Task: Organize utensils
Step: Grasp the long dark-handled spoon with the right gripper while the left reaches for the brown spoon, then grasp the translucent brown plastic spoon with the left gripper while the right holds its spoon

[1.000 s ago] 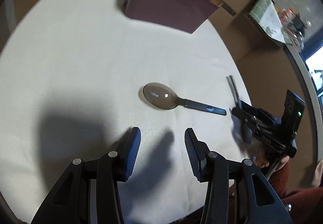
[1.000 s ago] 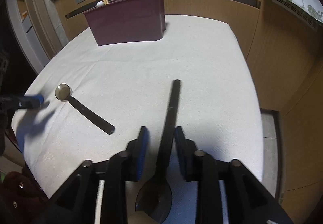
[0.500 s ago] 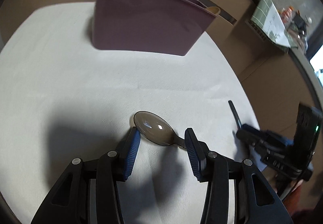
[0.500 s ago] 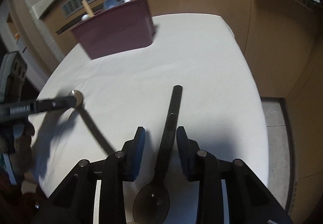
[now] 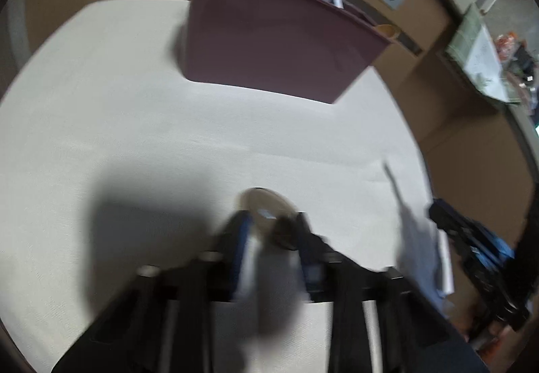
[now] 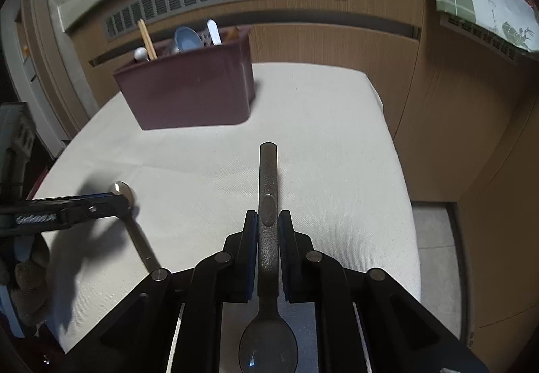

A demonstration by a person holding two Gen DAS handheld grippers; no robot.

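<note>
Item: two dark spoons, pick-up step for the maroon caddy (image 6: 188, 93).
Right gripper (image 6: 268, 228) closing, pinching one spoon's handle (image 6: 268, 177); left gripper (image 5: 271, 231) closing around the other spoon's bowl (image 5: 266, 204), contact blurred; next, lift and carry both.

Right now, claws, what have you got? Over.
Right claw closing on a spoon handle. Left claw closing around the other spoon's bowl, view blurred. Bin ahead, path open.

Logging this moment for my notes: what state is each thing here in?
Left gripper: closing around a spoon bowl.
Right gripper: closing, pads against a dark spoon handle.
Maroon bin: upright on the cloth, holding utensils.
Chopsticks: standing in the bin.
</note>
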